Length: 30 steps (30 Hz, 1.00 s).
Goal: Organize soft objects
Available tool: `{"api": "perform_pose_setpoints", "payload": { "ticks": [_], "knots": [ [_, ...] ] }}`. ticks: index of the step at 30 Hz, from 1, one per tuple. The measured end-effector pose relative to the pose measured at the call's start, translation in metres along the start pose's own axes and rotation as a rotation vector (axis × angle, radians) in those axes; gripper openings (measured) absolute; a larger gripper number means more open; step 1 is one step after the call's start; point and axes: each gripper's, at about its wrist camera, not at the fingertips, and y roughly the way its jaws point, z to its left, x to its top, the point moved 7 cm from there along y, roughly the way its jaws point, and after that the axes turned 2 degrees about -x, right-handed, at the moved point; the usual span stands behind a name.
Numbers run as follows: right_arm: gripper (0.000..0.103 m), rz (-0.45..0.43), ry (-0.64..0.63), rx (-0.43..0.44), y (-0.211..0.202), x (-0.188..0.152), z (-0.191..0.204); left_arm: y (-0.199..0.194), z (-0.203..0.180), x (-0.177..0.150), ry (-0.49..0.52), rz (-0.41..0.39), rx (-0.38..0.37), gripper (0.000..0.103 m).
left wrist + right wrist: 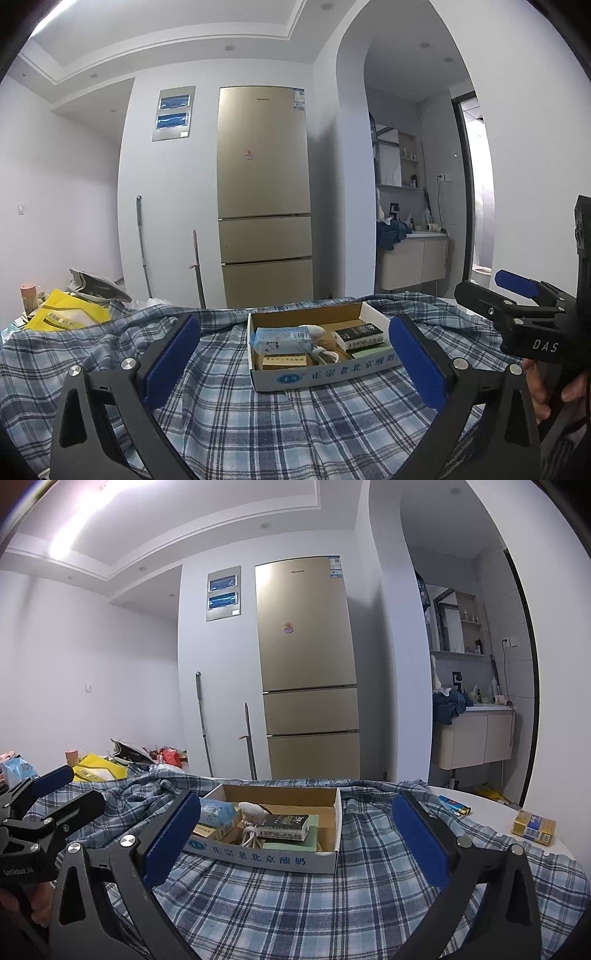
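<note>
A blue and white plaid shirt (pixel 258 417) (pixel 332 904) lies spread over the table. On it stands a shallow cardboard box (pixel 325 374) (pixel 266 858) that holds a pale blue tissue pack (pixel 282 338) (pixel 218 810), a white charger with its cable (pixel 251 821), a dark carton (pixel 360 332) (pixel 286 827) and other small boxes. My left gripper (pixel 295 358) hovers open just in front of the box, nothing between its blue pads (pixel 170 363). My right gripper (pixel 295 840) is open too, its fingers either side of the box. Each gripper shows at the edge of the other's view.
A yellow bag (pixel 70 314) (pixel 98 770) and clutter lie at the table's far left. A blue lighter (pixel 454 805) and a gold pack (pixel 533 827) rest on the white table (pixel 491 812) at the right. Behind stand a gold fridge (pixel 264 192), a mop and a washbasin alcove.
</note>
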Motion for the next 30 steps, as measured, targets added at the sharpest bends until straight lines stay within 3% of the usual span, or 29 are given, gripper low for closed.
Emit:
{"api": "perform_pose_setpoints", "payload": {
  "ticks": [17, 30],
  "knots": [
    [0.103, 0.004, -0.010, -0.035, -0.001, 0.001, -0.001, -0.006, -0.011, 0.001, 0.063, -0.003, 0.006, 0.103],
    [0.103, 0.017, 0.004, -0.036, 0.000, 0.001, -0.003, -0.005, -0.002, -0.001, 0.025, 0.005, 0.007, 0.103]
  ]
}}
